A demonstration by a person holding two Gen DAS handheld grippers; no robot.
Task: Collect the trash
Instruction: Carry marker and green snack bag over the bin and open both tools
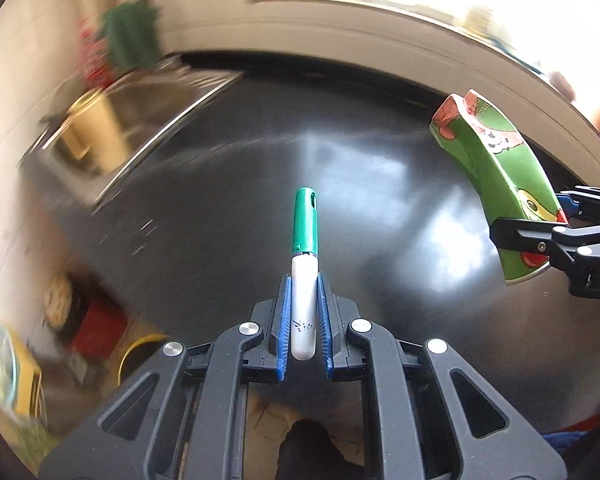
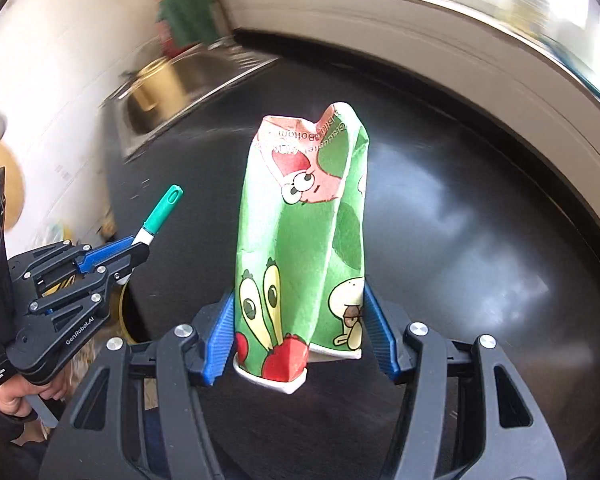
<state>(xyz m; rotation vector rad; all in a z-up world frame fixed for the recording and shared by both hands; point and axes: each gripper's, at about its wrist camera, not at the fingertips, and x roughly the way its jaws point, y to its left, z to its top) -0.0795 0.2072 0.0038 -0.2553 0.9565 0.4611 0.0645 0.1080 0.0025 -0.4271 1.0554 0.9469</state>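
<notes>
My left gripper [image 1: 304,292] is shut on a white marker with a green cap [image 1: 305,264], which sticks out forward between the blue pads. Seen from the right wrist, that left gripper [image 2: 138,254] hangs at the left, the marker [image 2: 160,212] pointing up and right. A crushed green paper cup with cartoon prints [image 2: 304,248] is squeezed between the blue pads of my right gripper [image 2: 300,308], base toward the camera. From the left wrist, the cup [image 1: 496,176] and right gripper [image 1: 540,220] sit at the right edge. Both are held above a dark glossy counter [image 1: 340,160].
A steel sink [image 1: 140,120] with a yellowish object in it lies at the far left of the counter [image 2: 460,240]. A green item [image 1: 132,36] stands behind the sink. A white windowsill [image 2: 420,40] borders the counter's far side. Yellow and red items [image 1: 100,328] lie blurred below left.
</notes>
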